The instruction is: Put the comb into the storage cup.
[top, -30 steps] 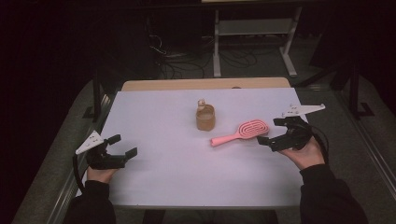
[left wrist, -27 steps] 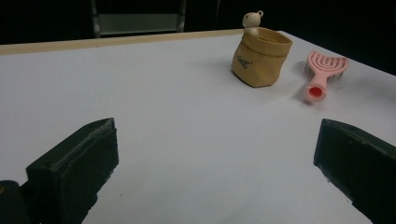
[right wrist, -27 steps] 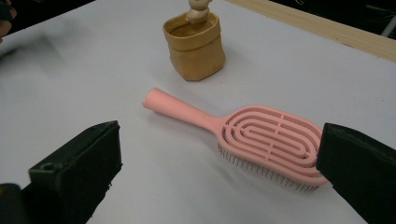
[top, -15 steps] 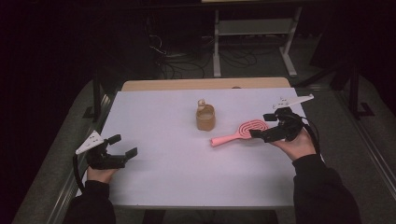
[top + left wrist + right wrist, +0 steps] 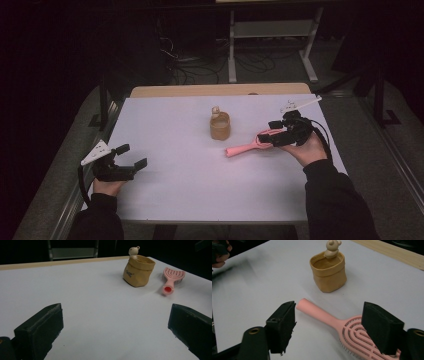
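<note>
- Progress, as I am judging it: the pickup is only beginning. The pink hairbrush (image 5: 252, 142) is lying flat on the white table (image 5: 170, 195), not lifted, just to the right of the small tan pouch (image 5: 220, 127) with its bear figure (image 5: 332, 247) at the rim (pouch looking empty inside).
- Remaining, by my reading: closing on the brush, raising it, and carrying it somewhere, possibly to the pouch.
- The right gripper (image 5: 329, 325) is straddling the brush where handle meets head. Its jaws have just been closing, yet the pads are standing clear of the plastic on both sides, nothing clamped.
- In the right gripper view the handle (image 5: 317, 312) is pointing away toward the pouch.
- The left gripper (image 5: 134, 156) is resting near the table's front left corner, jaws spread wide, holding nothing, well apart from brush and pouch.
</note>
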Available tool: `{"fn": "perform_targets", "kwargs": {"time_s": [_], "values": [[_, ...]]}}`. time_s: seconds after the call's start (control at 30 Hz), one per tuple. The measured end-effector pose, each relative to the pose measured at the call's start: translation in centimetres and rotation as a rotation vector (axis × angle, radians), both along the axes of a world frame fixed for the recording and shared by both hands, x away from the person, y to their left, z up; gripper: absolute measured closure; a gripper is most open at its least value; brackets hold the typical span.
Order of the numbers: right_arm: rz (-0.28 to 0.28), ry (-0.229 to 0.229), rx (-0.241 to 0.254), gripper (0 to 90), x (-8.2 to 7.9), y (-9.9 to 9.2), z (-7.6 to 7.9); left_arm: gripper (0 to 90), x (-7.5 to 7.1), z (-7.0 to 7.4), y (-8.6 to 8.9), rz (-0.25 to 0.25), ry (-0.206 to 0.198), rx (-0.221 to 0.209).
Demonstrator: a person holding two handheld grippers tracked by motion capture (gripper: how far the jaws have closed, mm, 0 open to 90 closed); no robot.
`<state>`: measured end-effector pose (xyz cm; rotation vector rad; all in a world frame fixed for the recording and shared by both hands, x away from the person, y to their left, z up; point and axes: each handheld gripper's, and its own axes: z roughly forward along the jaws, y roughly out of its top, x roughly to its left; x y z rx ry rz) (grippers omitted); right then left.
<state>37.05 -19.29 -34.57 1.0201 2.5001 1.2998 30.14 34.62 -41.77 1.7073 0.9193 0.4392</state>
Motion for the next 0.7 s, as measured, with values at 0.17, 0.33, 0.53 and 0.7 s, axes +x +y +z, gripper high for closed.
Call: {"fn": "perform_targets", "kwargs": {"time_s": [0.17, 0.33, 0.53, 0.7], "values": [[0.01, -0.007, -0.01, 34.1, 0.3, 0.5, -0.2, 0.0, 0.0, 0.0, 0.0, -0.003, 0.001, 0.0], [0.011, 0.001, -0.013, 37.8, 0.6, 0.9, -0.6, 0.0, 0.0, 0.0, 0.0, -0.003, -0.002, 0.002], [0.002, 0.001, -0.015, 41.3, 0.9, 1.3, -0.8, 0.0, 0.0, 0.0, 0.0, -0.005, -0.004, 0.0], [0.003, 0.007, -0.023, 42.3, 1.2, 1.5, -1.1, 0.0, 0.0, 0.0, 0.0, -0.006, -0.004, 0.0]]}}
